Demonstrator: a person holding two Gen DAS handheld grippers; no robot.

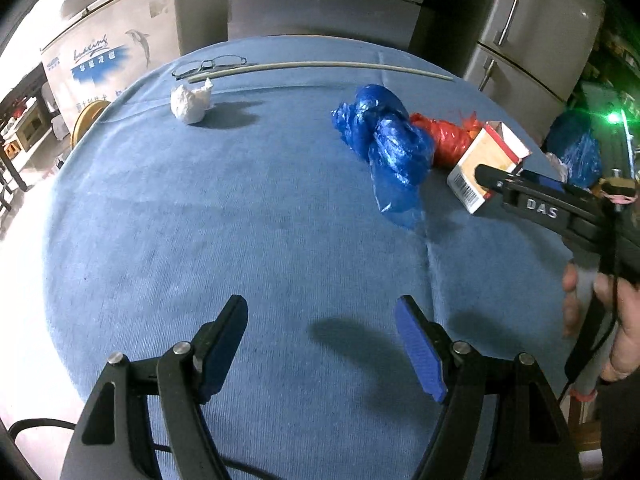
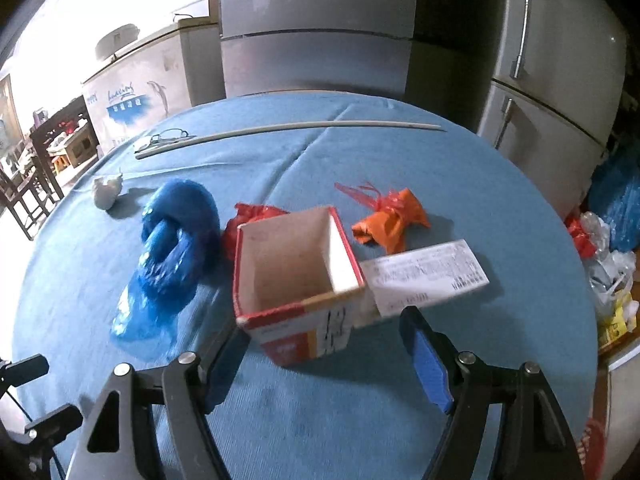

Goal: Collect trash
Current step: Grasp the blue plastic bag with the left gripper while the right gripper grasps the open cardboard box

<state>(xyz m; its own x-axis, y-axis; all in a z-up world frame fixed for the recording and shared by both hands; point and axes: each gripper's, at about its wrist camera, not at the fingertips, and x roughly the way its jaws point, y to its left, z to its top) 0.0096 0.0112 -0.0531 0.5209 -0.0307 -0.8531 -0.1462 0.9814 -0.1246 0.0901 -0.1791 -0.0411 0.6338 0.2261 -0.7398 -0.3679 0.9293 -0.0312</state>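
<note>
Right wrist view: the right gripper [image 2: 320, 340] stands wide open, holding nothing, with the open-topped carton [image 2: 298, 280] just ahead between its 2 fingers. The left gripper [image 1: 322, 340], equally open and empty, sits well back from it, so the right looks nearer.

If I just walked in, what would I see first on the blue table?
The open cardboard box, red-edged and empty, sits in the middle right in front of the open right gripper. A shiny blue plastic bag lies crumpled just to its left. Farther back on the blue tablecloth sit an orange wrapper and a long pale stick.
</note>
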